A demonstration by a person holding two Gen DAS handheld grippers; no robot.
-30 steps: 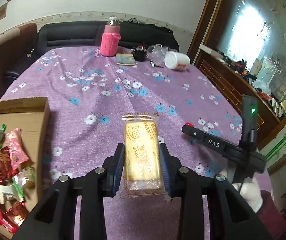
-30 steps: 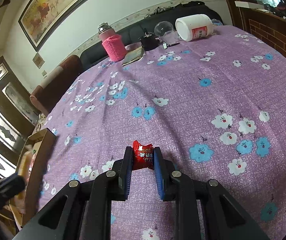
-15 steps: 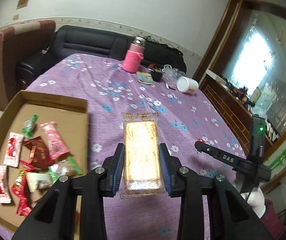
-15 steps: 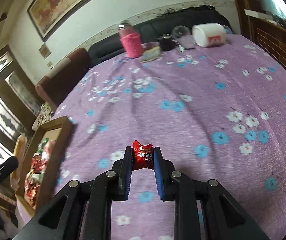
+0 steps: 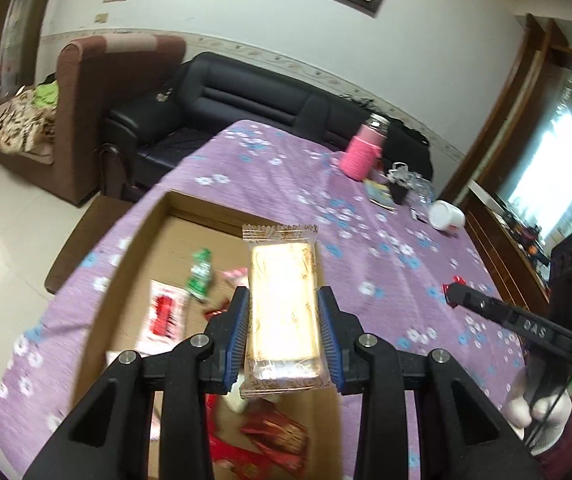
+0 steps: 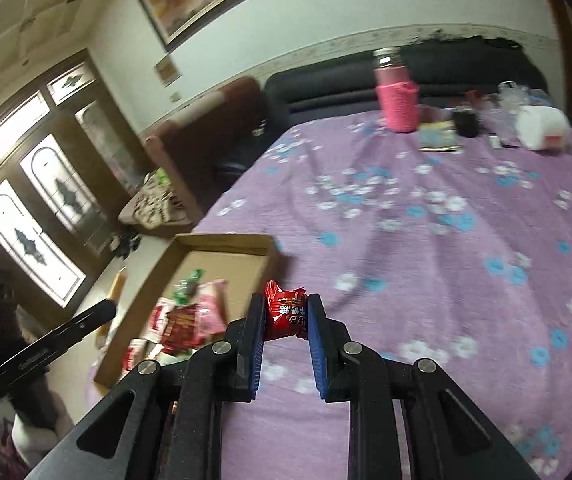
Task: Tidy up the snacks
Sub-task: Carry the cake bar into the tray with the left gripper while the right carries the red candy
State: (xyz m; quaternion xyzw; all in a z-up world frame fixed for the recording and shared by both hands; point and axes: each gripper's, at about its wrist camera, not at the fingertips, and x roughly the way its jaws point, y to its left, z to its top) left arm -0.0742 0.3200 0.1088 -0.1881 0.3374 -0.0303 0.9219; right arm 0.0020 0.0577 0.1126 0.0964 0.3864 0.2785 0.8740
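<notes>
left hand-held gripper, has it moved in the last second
Yes. The left hand-held gripper, shut on the yellow biscuit pack, has swung left over the cardboard box, which earlier lay at the view's left edge.

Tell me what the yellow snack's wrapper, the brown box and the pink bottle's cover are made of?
The yellow snack's wrapper looks like thin clear plastic film: it is shiny, see-through, with crimped ends. The brown box looks like matte corrugated cardboard, plain brown with folded walls. The pink bottle's cover seems a knitted or fabric sleeve, dull and textured, though blur leaves that uncertain.

Pink bottle (image 6: 396,96) near black sofa (image 5: 246,100)
</notes>
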